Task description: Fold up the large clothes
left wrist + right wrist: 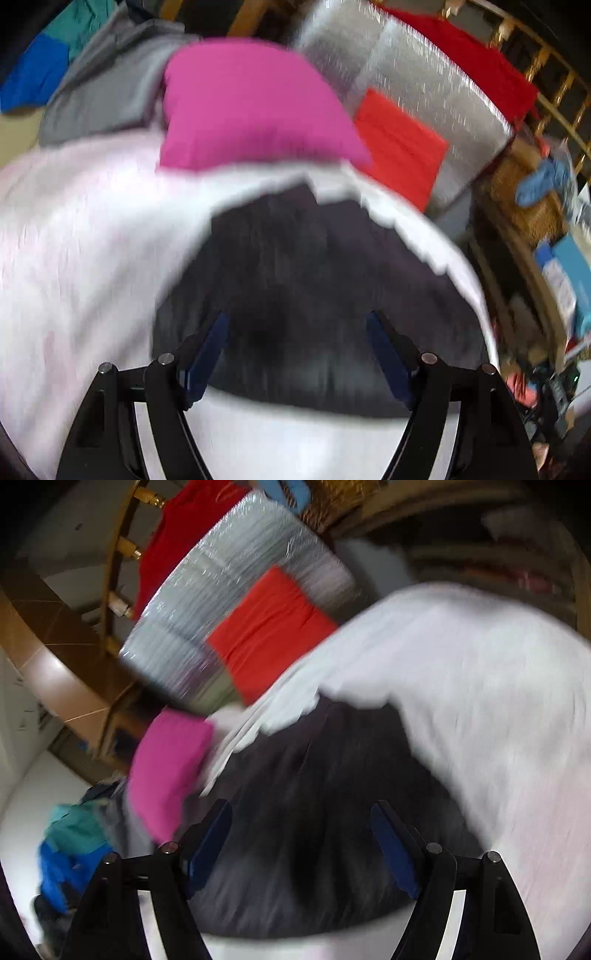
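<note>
Both views are blurred. In the left wrist view, a blue and teal garment [40, 62] sits at the upper left, a grey garment [107, 85] beside it, then a folded pink cloth [251, 107] at top centre, partly overlapping the grey one. A dark garment [306, 280] fills the lower centre, lying on a white sheet [85, 240]. The left gripper [298, 325] has its fingers spread wide over the dark fabric, pinching nothing. To the right lie a folded orange cloth [402, 147] on a silver mat [424, 81].

In the right wrist view, the right gripper [301, 812] likewise has its fingers spread apart above the dark garment [314, 812] at lower centre.
</note>
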Action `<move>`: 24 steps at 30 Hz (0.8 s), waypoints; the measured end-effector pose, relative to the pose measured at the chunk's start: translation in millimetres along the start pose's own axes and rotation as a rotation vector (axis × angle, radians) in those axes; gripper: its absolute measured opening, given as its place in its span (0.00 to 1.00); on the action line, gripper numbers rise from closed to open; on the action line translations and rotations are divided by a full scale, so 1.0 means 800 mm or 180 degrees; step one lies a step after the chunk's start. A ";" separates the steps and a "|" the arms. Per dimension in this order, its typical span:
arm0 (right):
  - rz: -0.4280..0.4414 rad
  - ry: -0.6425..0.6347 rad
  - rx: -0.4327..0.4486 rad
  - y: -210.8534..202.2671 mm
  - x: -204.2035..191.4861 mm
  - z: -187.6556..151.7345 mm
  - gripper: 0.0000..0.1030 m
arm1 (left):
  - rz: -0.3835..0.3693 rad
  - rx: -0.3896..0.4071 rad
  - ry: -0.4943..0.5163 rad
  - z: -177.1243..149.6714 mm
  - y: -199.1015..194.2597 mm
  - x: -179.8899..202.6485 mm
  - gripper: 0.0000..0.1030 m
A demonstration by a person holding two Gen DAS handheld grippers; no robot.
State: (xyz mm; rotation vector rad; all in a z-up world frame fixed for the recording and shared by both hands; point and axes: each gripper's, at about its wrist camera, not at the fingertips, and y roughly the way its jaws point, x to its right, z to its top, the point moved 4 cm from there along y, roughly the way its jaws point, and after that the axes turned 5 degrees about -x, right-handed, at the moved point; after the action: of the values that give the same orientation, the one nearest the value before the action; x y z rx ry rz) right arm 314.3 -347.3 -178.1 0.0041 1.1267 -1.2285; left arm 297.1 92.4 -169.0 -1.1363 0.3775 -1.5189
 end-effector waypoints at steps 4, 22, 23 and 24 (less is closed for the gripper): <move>0.0308 0.0379 -0.0466 0.013 0.012 -0.063 0.78 | -0.0067 -0.0225 -0.0363 -0.038 0.003 -0.022 0.76; 0.0318 0.1373 -0.0170 0.101 0.081 -0.018 0.79 | -0.0455 -0.0130 -0.1770 -0.014 0.063 -0.097 0.80; 0.0267 0.1336 -0.0155 0.101 0.079 -0.018 0.78 | -0.0432 -0.0109 -0.1776 -0.013 0.064 -0.096 0.79; 0.0183 0.1272 -0.0139 0.101 0.077 -0.019 0.73 | -0.0390 -0.0081 -0.1758 -0.014 0.062 -0.095 0.76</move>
State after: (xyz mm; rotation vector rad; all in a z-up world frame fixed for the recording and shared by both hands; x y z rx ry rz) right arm 357.8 -351.6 -271.3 0.2572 1.4882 -1.1805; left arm 308.2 141.0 -245.8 -1.5601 -0.0513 -1.2371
